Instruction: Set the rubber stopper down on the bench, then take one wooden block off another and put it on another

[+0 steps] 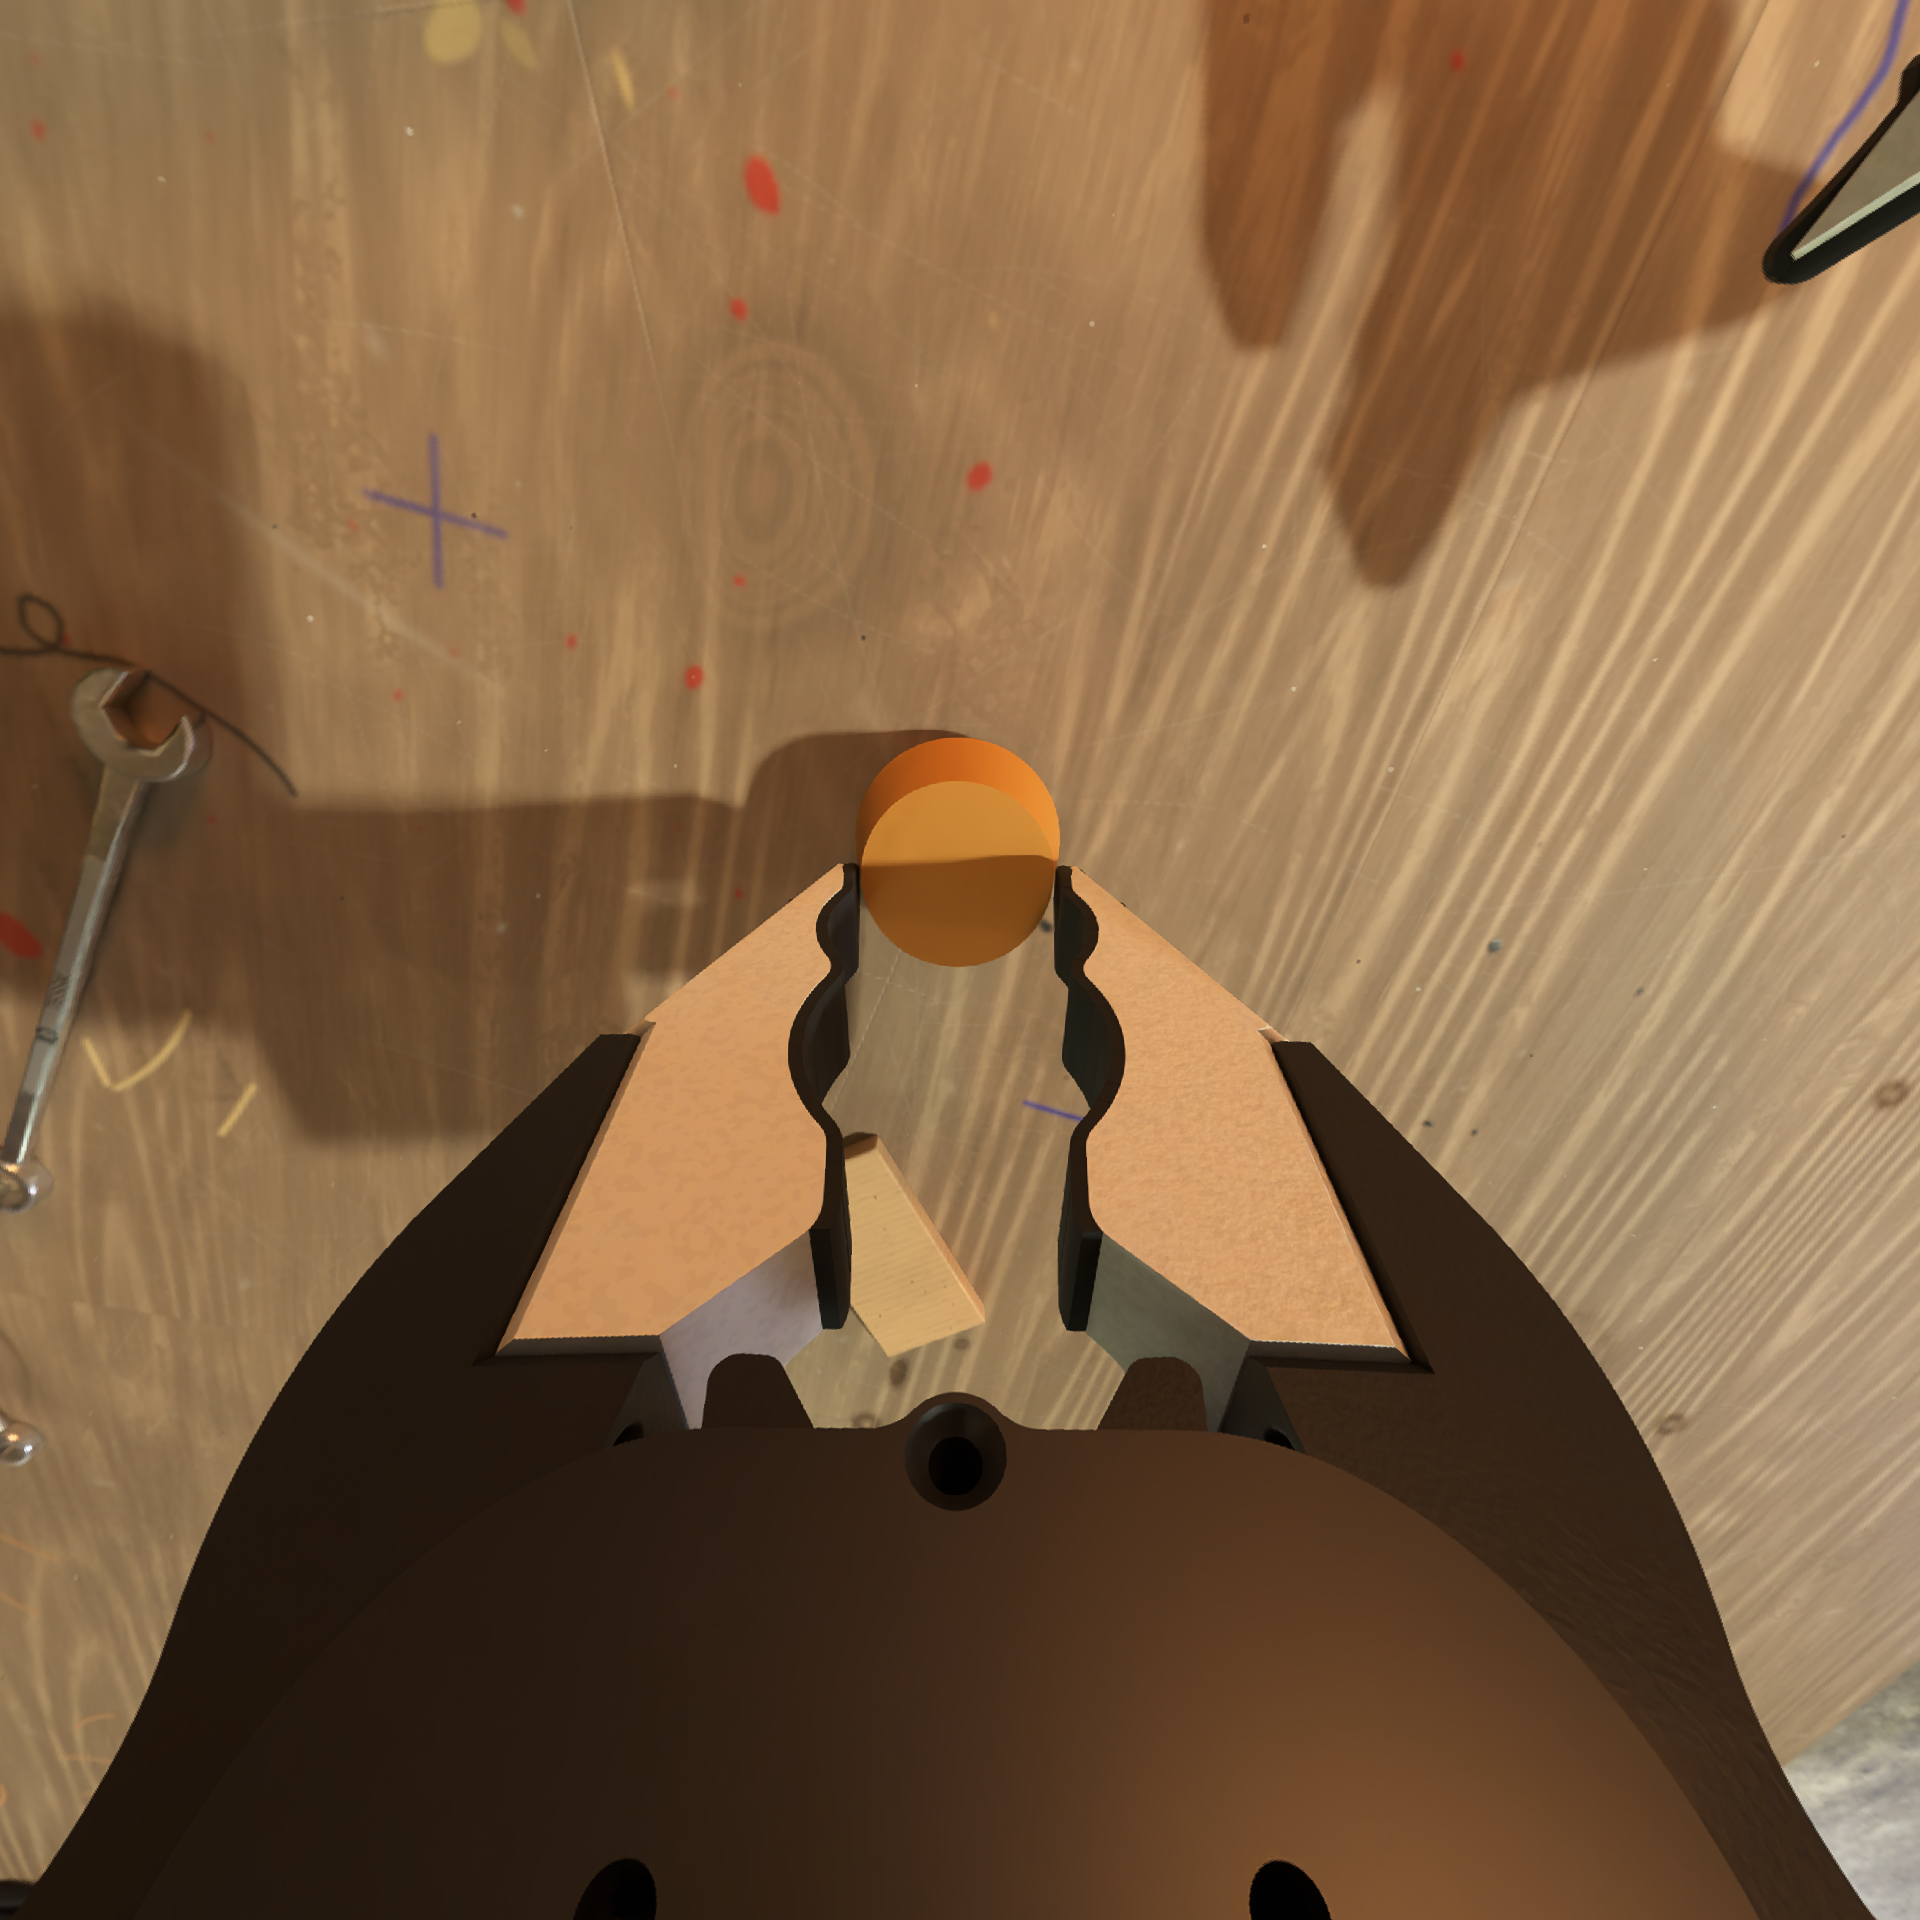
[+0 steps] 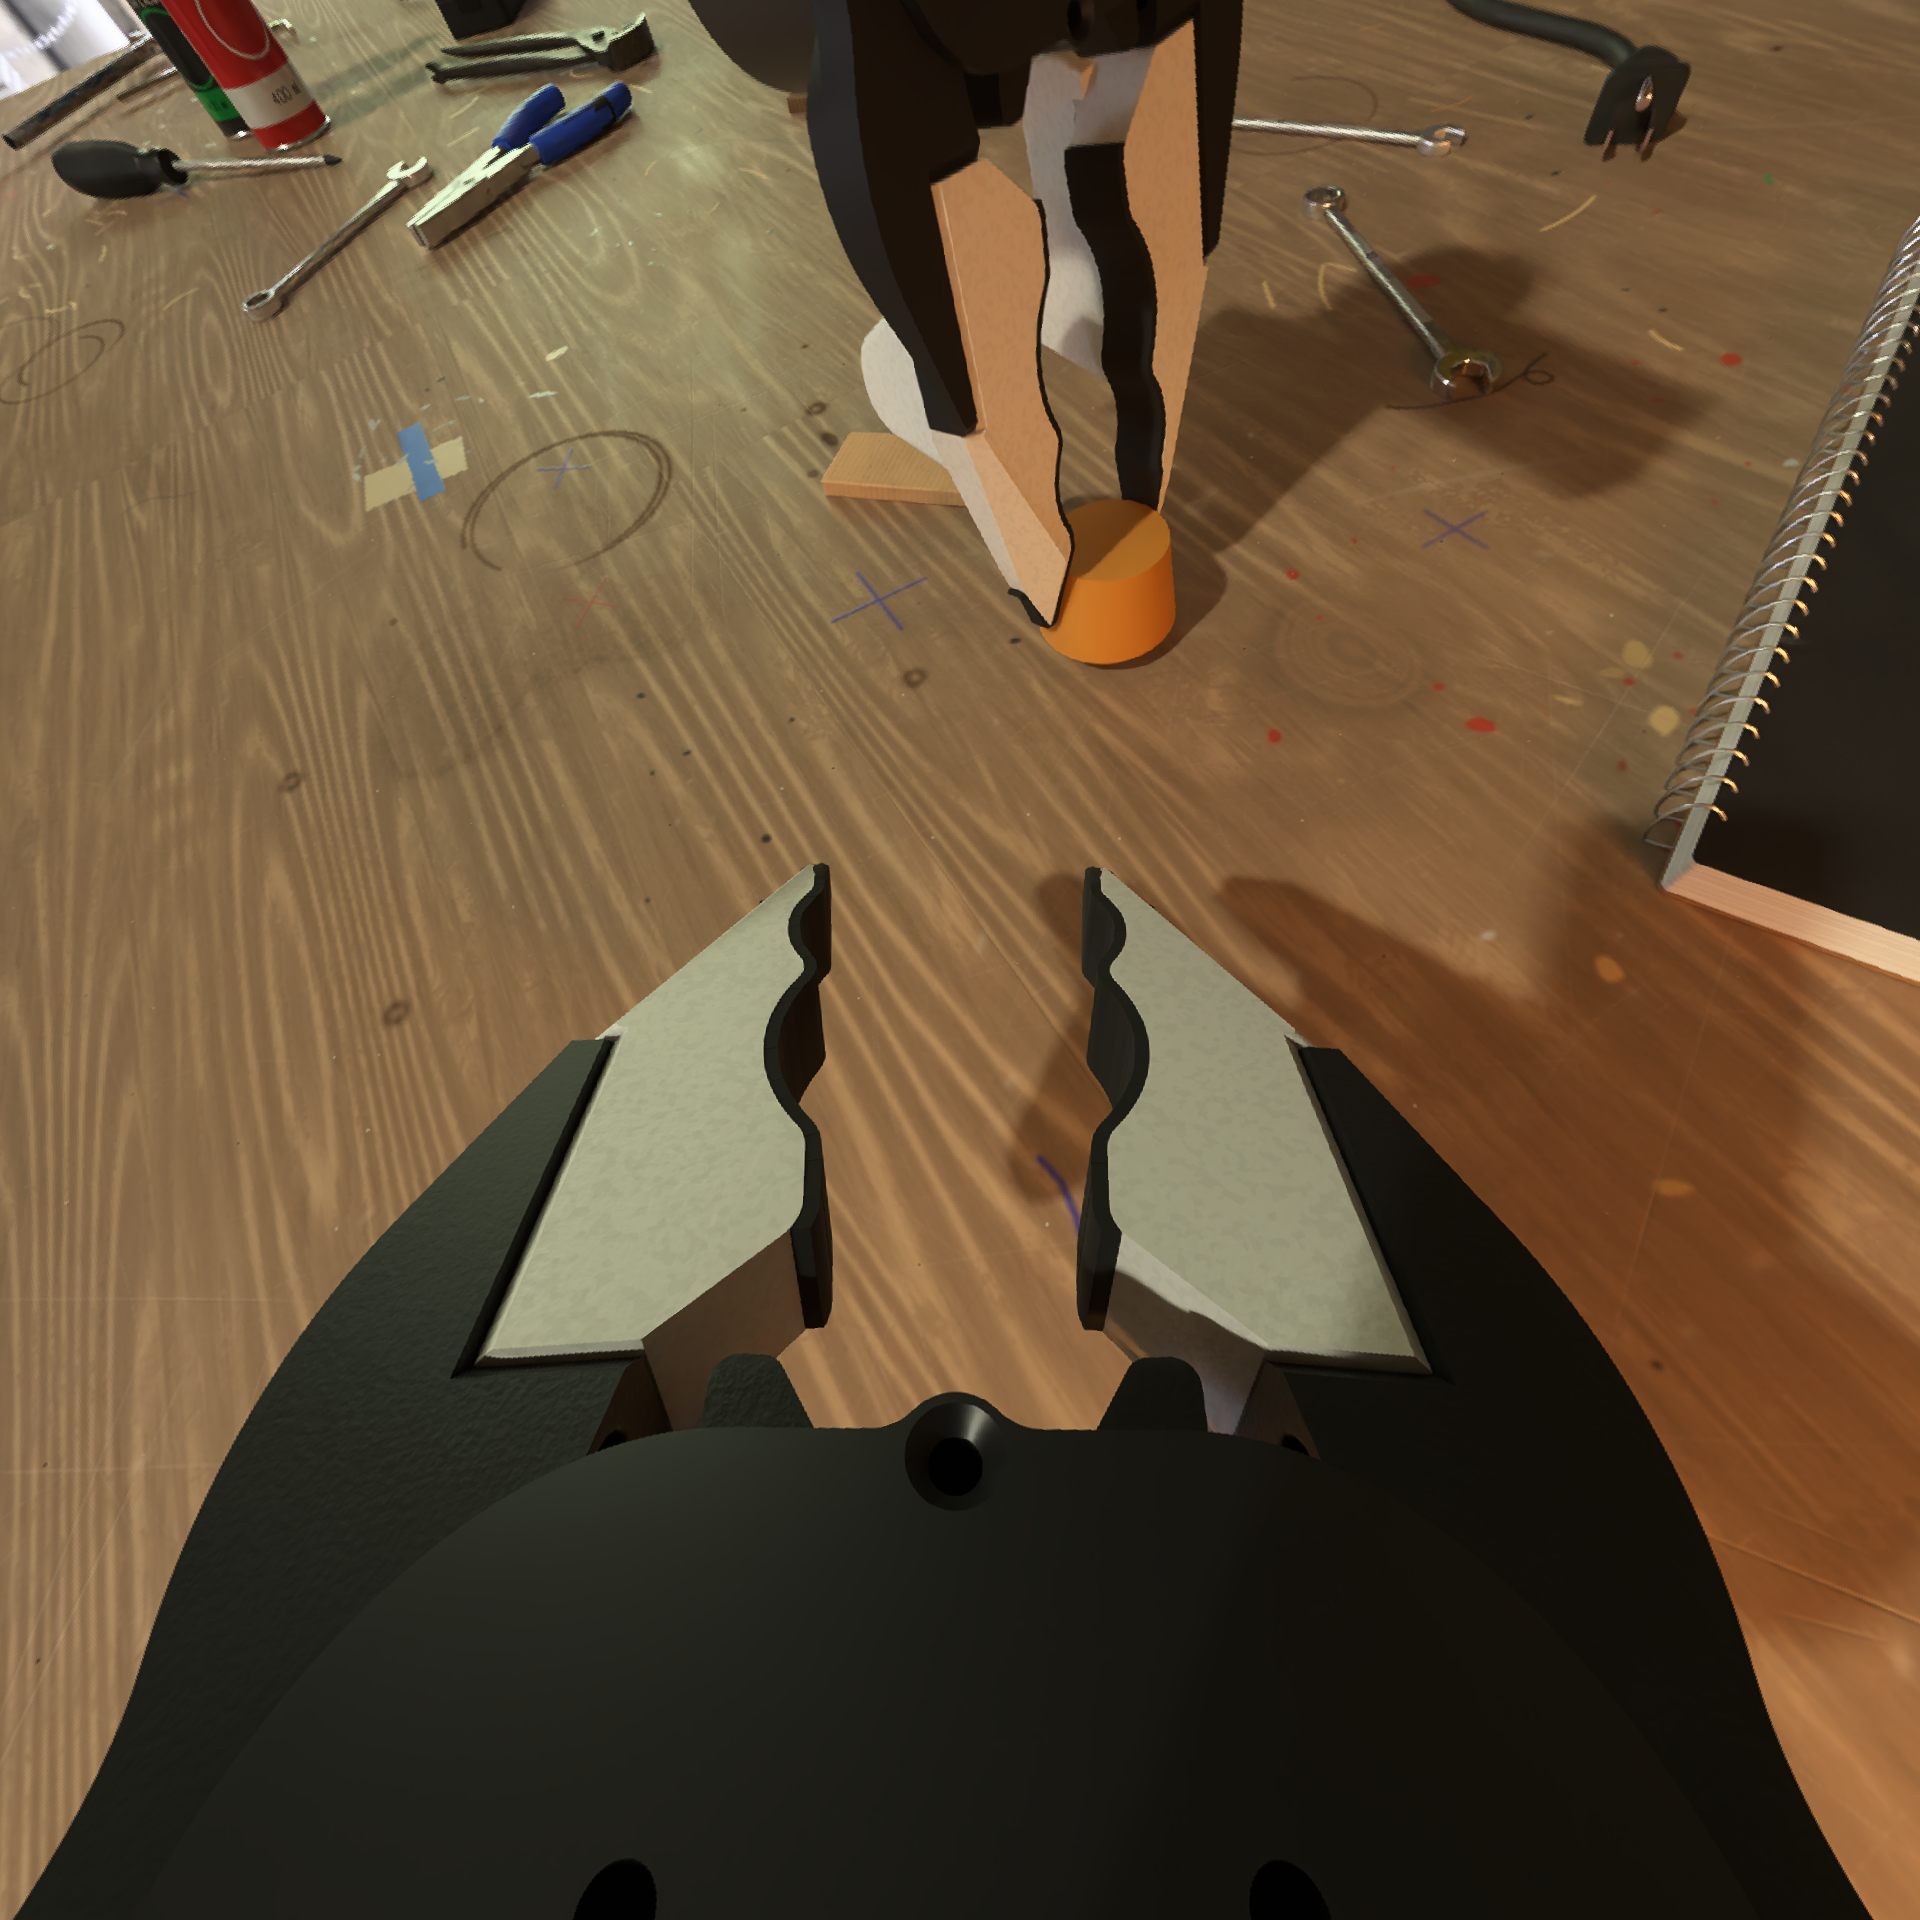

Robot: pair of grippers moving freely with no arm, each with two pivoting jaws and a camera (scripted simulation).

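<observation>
An orange rubber stopper (image 1: 956, 821) stands wide end down on the wooden bench (image 1: 1351, 831). My left gripper (image 1: 956, 878), with tan fingers, is shut on the stopper, one fingertip against each side. The right wrist view shows the stopper (image 2: 1120, 615) resting on the bench with the left gripper (image 2: 1096, 556) coming down on it from above. A pale wooden block (image 1: 909, 1257) lies on the bench under the left gripper; it also shows behind that gripper (image 2: 883, 473). My right gripper (image 2: 956, 883), with grey fingers, is open and empty, low over the bench in front of the stopper.
A spanner (image 1: 99, 904) lies left of the stopper. A spiral notebook (image 2: 1849, 623) lies at the right. Blue-handled pliers (image 2: 520, 156), a screwdriver (image 2: 156, 164), spray cans (image 2: 249, 73), more spanners (image 2: 332, 239) and a black plug (image 2: 1631, 99) lie farther back.
</observation>
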